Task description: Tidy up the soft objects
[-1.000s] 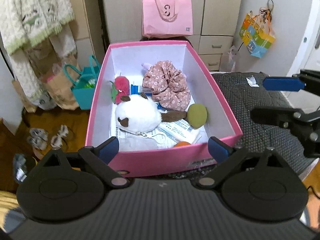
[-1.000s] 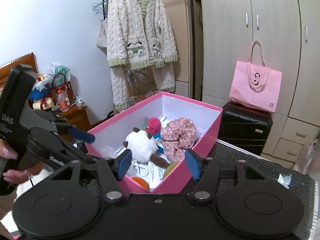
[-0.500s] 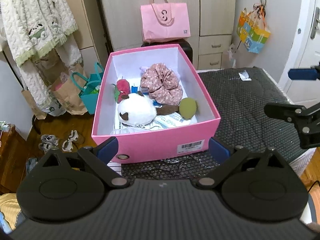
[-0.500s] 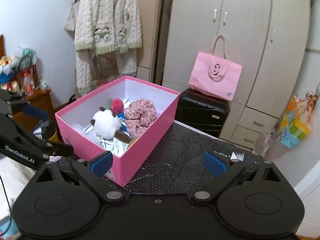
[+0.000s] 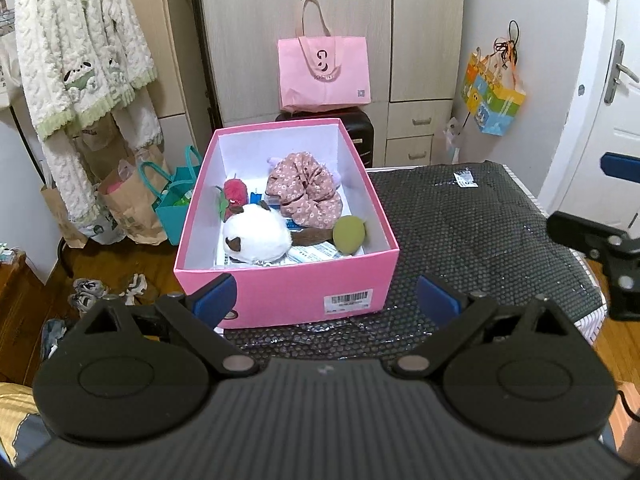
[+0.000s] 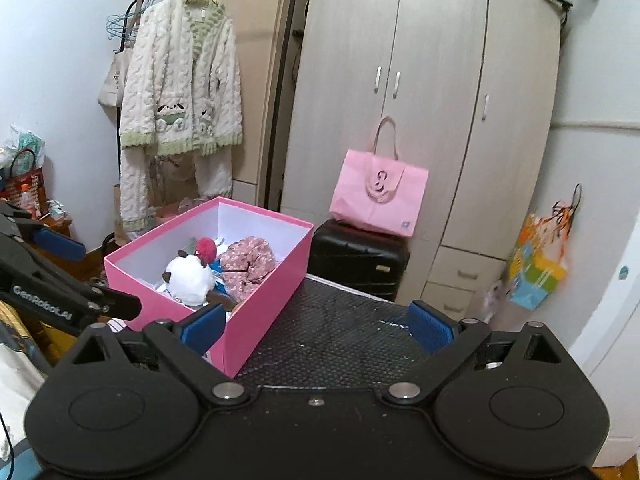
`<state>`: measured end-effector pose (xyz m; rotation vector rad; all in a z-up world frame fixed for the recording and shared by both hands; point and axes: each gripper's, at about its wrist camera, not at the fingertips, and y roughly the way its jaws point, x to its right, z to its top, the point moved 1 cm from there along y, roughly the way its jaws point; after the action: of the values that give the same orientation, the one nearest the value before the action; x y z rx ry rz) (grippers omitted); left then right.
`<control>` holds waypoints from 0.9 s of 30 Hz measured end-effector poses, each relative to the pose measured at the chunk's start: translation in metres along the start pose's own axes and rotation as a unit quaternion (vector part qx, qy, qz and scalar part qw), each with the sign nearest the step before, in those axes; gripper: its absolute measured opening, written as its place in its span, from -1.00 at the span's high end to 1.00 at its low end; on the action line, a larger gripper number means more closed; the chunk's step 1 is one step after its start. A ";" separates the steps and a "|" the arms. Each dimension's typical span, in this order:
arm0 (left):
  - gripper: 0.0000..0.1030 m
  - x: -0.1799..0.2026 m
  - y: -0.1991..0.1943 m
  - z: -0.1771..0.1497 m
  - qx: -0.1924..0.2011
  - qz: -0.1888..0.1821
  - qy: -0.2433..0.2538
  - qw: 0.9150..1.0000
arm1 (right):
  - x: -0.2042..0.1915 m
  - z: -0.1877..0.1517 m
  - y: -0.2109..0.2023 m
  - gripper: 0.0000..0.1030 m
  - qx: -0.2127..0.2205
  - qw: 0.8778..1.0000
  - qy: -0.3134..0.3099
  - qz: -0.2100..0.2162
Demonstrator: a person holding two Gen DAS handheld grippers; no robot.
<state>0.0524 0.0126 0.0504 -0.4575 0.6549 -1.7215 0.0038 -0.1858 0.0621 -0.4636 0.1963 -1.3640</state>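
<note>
A box (image 5: 280, 294) sits on a mat-covered table (image 5: 472, 240), holding a plush toy (image 5: 256, 236) with a scrunchie (image 5: 304, 196) at its 1 o'clock; a suitcase (image 5: 364, 132) stands behind at 12 o'clock, a tote bag (image 5: 324, 72) on it.

L gripper (image 5: 326, 300): jaws spread wide, nothing between the blue pads, pointing fwd and tilted down. In the R wrist view it sits at 9 o'clock, fingers (image 6: 60, 244) aimed toward 3. R gripper (image 6: 316, 326): jaws wide apart, empty, tilted down a bit. In the L wrist view it shows at 3 o'clock, fingers (image 5: 622, 164) aimed toward 9.
</note>
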 end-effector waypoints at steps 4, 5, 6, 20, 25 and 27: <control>-0.90 0.003 -0.002 -0.007 0.018 0.010 -0.007 1.000 | 0.007 -0.004 -0.009 -0.93 0.004 1.000 0.025 0.002; -0.90 0.003 -0.003 -0.009 0.025 0.013 -0.012 1.000 | 0.009 -0.007 -0.010 -0.93 0.003 0.999 0.034 0.003; -0.90 0.003 -0.004 -0.011 0.030 0.019 -0.016 0.999 | 0.011 -0.010 -0.011 -0.93 -0.002 0.999 0.046 0.007; -0.90 0.017 0.002 -0.029 0.049 0.056 0.007 0.997 | 0.013 -0.039 -0.008 -0.93 -0.027 0.994 0.100 -0.030; -0.90 0.023 0.002 -0.033 0.053 0.053 0.007 0.997 | 0.015 -0.045 -0.008 -0.93 -0.031 0.993 0.095 -0.062; -0.90 0.025 0.003 -0.034 0.053 0.050 0.003 0.997 | 0.019 -0.046 -0.008 -0.93 -0.033 0.992 0.101 -0.065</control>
<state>0.0273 -0.0053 0.0214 -0.3386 0.5781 -1.6543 -0.0179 -0.2148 0.0266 -0.3986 0.3831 -1.5371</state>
